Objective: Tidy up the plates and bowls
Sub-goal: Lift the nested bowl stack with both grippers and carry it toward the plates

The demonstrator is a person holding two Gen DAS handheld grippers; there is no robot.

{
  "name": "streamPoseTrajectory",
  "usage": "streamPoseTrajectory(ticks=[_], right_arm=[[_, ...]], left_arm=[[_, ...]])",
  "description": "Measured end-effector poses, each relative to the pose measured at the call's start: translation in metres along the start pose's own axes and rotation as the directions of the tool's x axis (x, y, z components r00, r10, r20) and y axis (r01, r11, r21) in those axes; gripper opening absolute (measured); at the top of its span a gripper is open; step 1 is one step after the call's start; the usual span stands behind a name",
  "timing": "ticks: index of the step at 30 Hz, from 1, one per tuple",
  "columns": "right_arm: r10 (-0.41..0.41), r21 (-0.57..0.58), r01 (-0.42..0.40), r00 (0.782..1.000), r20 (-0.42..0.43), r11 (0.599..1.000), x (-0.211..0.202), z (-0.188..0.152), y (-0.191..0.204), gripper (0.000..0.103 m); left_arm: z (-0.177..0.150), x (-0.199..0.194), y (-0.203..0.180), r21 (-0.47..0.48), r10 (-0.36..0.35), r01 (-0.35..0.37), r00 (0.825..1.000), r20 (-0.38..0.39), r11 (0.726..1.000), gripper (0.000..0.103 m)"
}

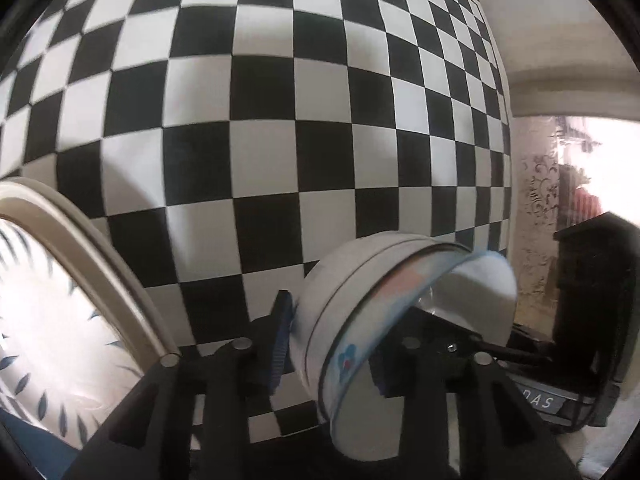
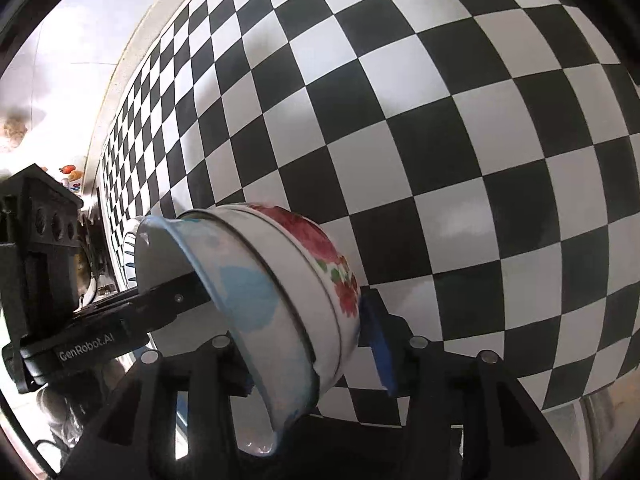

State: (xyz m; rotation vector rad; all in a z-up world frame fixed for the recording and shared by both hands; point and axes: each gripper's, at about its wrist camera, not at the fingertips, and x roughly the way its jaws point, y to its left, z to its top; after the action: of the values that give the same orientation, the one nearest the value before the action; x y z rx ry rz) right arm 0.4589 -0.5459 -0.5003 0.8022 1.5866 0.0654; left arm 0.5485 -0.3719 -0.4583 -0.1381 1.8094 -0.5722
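Observation:
Two nested enamel bowls are held on edge over the black-and-white checkered cloth [image 1: 256, 128]. The outer white bowl [image 1: 344, 280] has red flowers, seen in the right wrist view [image 2: 320, 256]. The inner bowl [image 1: 404, 284] has a blue rim and blue patches [image 2: 248, 300]. My left gripper [image 1: 332, 344] is shut on the bowls' rim from one side. My right gripper [image 2: 316, 344] is shut on the rim from the other side. A white plate [image 1: 48, 300] with blue leaf marks and a beige rim lies at the lower left of the left wrist view.
The other gripper's black body shows in each view [image 1: 592, 312] [image 2: 44, 260]. Its finger [image 2: 168, 300] reaches inside the inner bowl. The cloth's edge [image 2: 116, 92] borders a pale floor. Small fruit-like objects [image 2: 70, 172] sit far left.

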Motion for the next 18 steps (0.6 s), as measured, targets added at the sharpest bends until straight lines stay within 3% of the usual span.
streamPoseTrajectory(ticks=[8, 18], right_arm=[[0.031, 0.011, -0.031, 0.999, -0.031, 0.999, 0.013, 0.012, 0.002, 0.058], [0.068, 0.010, -0.068, 0.997, -0.034, 0.998, 0.021, 0.010, -0.002, 0.055]], left_arm=[[0.005, 0.009, 0.008, -0.045, -0.108, 0.108, 0.994, -0.005, 0.993, 0.046], [-0.010, 0.000, 0.011, -0.051, -0.072, 0.074, 0.997, 0.030, 0.996, 0.045]])
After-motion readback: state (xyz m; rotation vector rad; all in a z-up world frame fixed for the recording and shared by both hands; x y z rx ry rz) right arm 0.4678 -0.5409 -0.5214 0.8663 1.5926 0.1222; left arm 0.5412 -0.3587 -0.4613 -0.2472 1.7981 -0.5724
